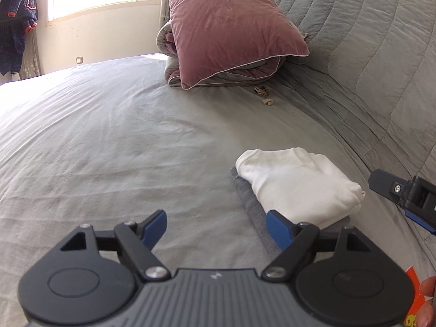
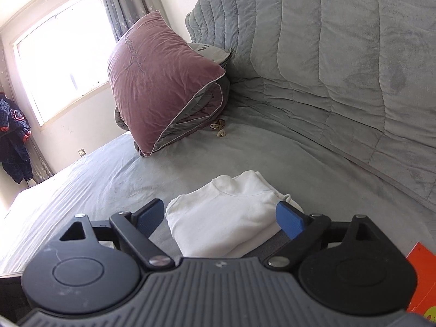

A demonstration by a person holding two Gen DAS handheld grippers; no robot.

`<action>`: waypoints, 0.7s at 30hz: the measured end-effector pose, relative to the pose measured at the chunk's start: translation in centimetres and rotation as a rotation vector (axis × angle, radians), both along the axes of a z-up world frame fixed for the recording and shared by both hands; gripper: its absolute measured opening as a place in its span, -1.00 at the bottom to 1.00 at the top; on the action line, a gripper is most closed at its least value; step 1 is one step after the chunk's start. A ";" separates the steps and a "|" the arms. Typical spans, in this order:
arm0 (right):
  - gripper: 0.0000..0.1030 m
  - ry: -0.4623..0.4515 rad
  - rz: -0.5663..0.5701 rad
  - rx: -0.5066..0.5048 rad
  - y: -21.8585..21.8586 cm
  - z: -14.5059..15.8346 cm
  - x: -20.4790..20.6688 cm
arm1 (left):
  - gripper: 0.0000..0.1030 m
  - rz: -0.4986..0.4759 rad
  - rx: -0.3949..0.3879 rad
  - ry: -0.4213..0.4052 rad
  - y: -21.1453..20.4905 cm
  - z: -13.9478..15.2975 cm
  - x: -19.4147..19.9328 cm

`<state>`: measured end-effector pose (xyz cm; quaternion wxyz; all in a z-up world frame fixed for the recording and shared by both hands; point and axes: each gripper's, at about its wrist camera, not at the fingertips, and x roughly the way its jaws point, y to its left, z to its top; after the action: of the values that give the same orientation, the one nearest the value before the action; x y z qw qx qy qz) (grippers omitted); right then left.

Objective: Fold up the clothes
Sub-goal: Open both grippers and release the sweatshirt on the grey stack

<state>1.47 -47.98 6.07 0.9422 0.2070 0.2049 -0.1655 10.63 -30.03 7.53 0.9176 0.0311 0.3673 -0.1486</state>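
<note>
Firstly, left wrist view: my left gripper (image 1: 216,224) is hovering over the grey bedsheet (image 1: 109,136), fingers spread wide, gripping nothing. A folded white garment (image 1: 297,185) is lying on a folded grey garment (image 1: 253,204), just right of my fingers, long axis running from near-right to far-left. My right gripper (image 1: 408,199) is poking in at the right edge; its fingers cannot be judged here. A mauve pillow (image 1: 229,27) is bearing embroidered script, unreadable.

Right wrist view: my right gripper (image 2: 226,218) is standing released, fingers flanking the white garment (image 2: 223,218) without clamping it. An orange card (image 2: 421,275) is showing print, illegible.
</note>
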 end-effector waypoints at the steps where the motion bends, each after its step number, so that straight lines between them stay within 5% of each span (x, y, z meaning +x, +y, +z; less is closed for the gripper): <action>1: 0.89 0.008 0.002 -0.012 0.5 0.2 -0.2 | 0.66 0.008 0.025 0.007 0.3 0.1 -0.3; 7: 1.00 0.076 0.007 -0.054 3.0 0.6 -1.5 | 0.95 0.007 0.132 0.103 1.9 0.0 -1.8; 12: 1.00 0.149 0.027 -0.018 4.2 0.3 -2.1 | 0.99 -0.011 0.108 0.225 3.3 -0.3 -3.1; 18: 1.00 0.155 0.026 -0.023 6.1 -0.3 -4.2 | 0.99 -0.011 0.076 0.262 4.7 -0.6 -5.4; 21: 1.00 0.157 0.025 -0.026 7.1 -0.7 -5.3 | 0.99 -0.017 0.059 0.205 5.3 -0.9 -7.1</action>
<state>-3.80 -40.93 5.41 0.9278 0.1786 0.2787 -0.1719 3.54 -24.74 6.66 0.8727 0.0460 0.4631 -0.1478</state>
